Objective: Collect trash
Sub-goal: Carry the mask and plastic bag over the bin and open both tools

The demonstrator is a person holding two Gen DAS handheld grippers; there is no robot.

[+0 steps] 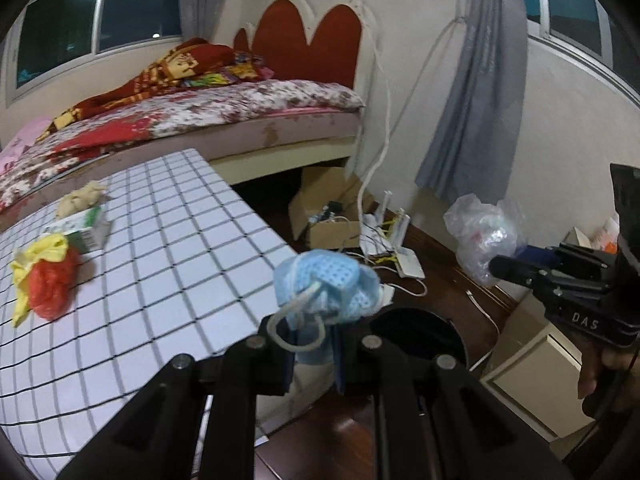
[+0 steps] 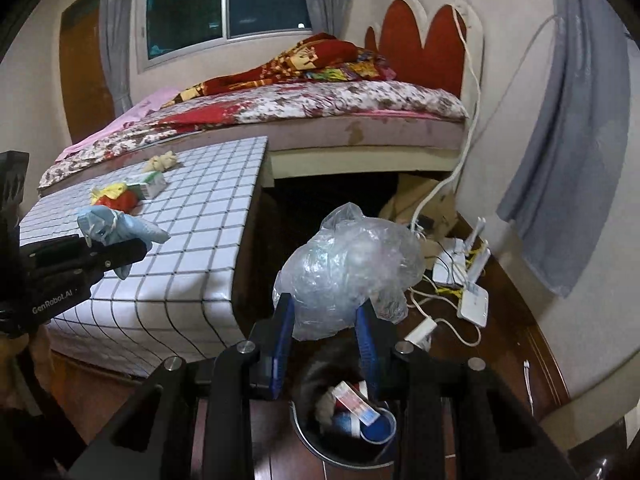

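My left gripper [image 1: 314, 332] is shut on a crumpled blue face mask [image 1: 326, 284], held past the corner of the checked table [image 1: 168, 240] and just over the rim of a dark round bin [image 1: 420, 332] on the floor. From the right wrist view the same mask [image 2: 116, 228] shows in the left gripper [image 2: 136, 250]. My right gripper [image 2: 326, 336] is shut on a crumpled clear plastic bag [image 2: 348, 276], above the bin [image 2: 344, 432] that holds a small carton and other scraps. The bag [image 1: 480, 236] also shows in the right gripper [image 1: 496, 268] in the left view.
On the table lie a red and yellow plastic wad [image 1: 44, 276], a green-white carton [image 1: 84, 228] and a beige crumpled tissue [image 1: 80, 198]. White routers and cables [image 2: 468, 276] lie on the dark wood floor. A cardboard box [image 1: 320, 208] sits by the bed [image 2: 320, 120].
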